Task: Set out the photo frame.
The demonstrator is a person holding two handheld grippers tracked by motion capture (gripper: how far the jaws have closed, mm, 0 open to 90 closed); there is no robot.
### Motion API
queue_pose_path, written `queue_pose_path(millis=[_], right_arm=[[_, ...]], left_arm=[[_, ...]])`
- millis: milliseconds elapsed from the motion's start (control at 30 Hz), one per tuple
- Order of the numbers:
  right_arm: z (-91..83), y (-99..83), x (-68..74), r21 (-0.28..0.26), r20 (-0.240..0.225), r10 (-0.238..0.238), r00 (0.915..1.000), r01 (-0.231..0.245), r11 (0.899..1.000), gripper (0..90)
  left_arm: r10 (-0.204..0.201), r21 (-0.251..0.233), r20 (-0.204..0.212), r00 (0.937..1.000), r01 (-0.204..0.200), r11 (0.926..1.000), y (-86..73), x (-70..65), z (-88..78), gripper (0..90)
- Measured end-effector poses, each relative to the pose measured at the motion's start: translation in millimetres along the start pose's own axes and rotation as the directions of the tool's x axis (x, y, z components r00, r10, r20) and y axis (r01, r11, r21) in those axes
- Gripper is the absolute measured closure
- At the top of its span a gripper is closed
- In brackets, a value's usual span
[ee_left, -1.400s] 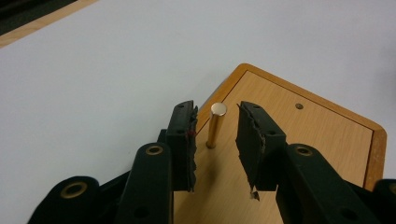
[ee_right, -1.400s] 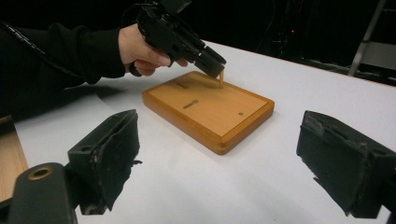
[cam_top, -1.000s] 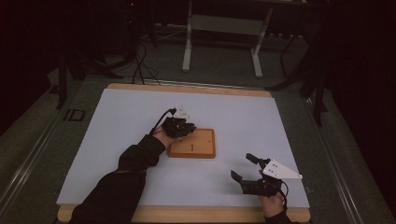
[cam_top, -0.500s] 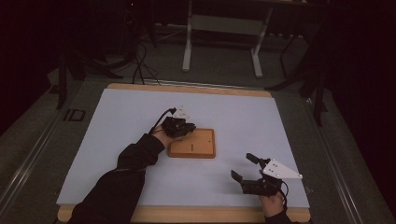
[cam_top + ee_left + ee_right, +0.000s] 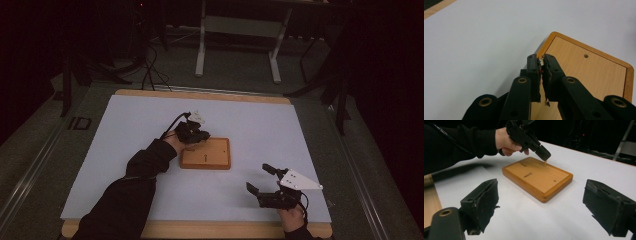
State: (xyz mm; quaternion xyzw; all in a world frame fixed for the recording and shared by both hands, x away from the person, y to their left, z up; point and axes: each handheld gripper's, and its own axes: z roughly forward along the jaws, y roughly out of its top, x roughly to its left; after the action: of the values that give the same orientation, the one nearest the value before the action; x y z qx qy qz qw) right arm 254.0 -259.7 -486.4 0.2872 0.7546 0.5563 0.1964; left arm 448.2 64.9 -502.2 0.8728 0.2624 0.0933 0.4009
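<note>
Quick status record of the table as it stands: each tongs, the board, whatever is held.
left tongs: jaws just closed further, shut on a small peg, tip down over the board's far edge
peg: thin, pale wood, upright, lower end at the board's top face
wooden board: flat on the white mat, small holes and a slot in its top
right tongs: open, nothing between the jaws, near the mat's front right
white mat: covers the table

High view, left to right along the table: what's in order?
Left gripper, shut on a small peg at the board's far left corner → wooden board → right gripper, jaws open, near the table's front right.
</note>
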Motion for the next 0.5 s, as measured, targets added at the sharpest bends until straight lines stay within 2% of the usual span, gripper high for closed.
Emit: queue_pose_path(millis=[133, 233, 267, 300, 367, 433, 500], right_arm=[[-0.6, 5.3, -0.8, 0.003, -0.009, -0.004, 0.9999, 0.004, 1.0, 12.1], [4.6, 9.0, -1.9, 0.057, -0.019, -0.038, 0.9991, 0.039, 0.998, 11.1], [4.6, 9.0, -1.9, 0.057, -0.019, -0.038, 0.9991, 0.039, 0.998, 11.1], [7.1, 9.6, -1.5, 0.072, -0.034, -0.057, 0.9978, 0.06, 0.996, 10.7], [8.6, 10.0, -1.0, 0.08, -0.036, -0.071, 0.9968, 0.074, 0.994, 10.7], [12.6, 11.0, 0.6, 0.107, -0.066, -0.102, 0.9926, 0.109, 0.988, 10.8], [17.5, 12.7, 3.2, 0.125, -0.076, -0.139, 0.9873, 0.148, 0.981, 10.7]], left_arm=[[-0.009, 0.003, 0.007, 0.9999, 0.009, 1.0, 0.3, 1.1, 0.0, 84.8], [-0.026, 0.007, 0.017, 0.9995, 0.026, 0.9996, 0.7, 3.2, 0.2, 84.8], [-0.028, 0.009, 0.017, 0.9995, 0.028, 0.9996, 0.8, 3.2, 0.1, 84.8], [-0.034, 0.009, 0.018, 0.9993, 0.034, 0.9994, 0.9, 3.4, 0.2, 84.7], [-0.032, 0.009, 0.022, 0.9992, 0.032, 0.9994, 0.9, 4.0, 0.1, 84.8], [-0.044, 0.011, 0.032, 0.9985, 0.044, 0.999, 1.2, 5.6, 0.4, 84.8], [-0.045, 0.021, 0.037, 0.9983, 0.044, 0.9988, 2.5, 6.8, 0.5, 84.8]])
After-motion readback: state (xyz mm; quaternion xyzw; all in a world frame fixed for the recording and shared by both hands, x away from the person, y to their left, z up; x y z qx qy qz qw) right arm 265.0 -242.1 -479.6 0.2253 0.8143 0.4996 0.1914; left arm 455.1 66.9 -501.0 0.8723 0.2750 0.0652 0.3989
